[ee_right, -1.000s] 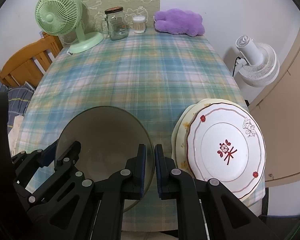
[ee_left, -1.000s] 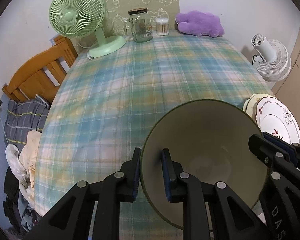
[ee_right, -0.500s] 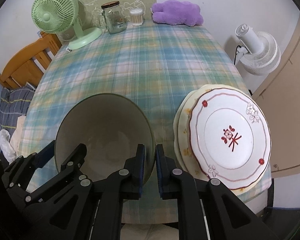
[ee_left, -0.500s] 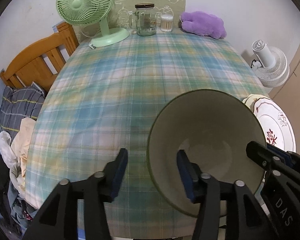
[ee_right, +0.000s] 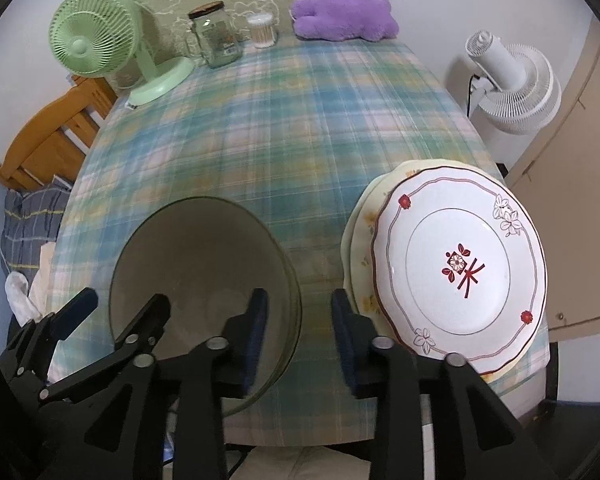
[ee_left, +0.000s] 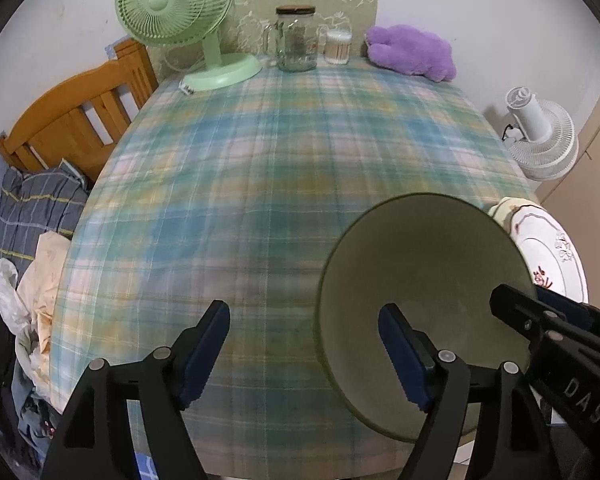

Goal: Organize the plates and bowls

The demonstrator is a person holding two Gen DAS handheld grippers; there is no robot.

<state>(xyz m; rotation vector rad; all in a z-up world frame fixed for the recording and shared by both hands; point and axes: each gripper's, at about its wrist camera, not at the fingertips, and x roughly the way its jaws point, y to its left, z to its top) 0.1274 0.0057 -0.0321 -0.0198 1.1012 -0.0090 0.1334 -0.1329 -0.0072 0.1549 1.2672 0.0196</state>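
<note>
- The only writing that reads is "DAS", in pale letters on the black body of the right gripper [ee_left: 556, 312] where it shows in the left wrist view; the red mark in the middle of the top plate [ee_right: 460, 268] does not read as a word.
- One bowl [ee_right: 204, 292], olive-rimmed, sits near the front edge of the tabletop [ee_right: 284, 136]; two plates are stacked just beside it at the front right corner, the white floral one on a cream plate [ee_right: 360, 248].
- Left gripper [ee_left: 304, 356]: fingers spreading, rim between them, neither pad pressing on it — released.
- In its own view the right gripper's [ee_right: 300, 332] fingers also widen, straddling the bowl's right rim without touching.
- At the far edge: one green fan [ee_left: 176, 4], one glass jar [ee_left: 296, 40], one tub of cotton swabs [ee_left: 337, 47], one purple plush [ee_left: 412, 52].
- Only the right wrist view shows the whole plate stack — the left shows just its edge.
</note>
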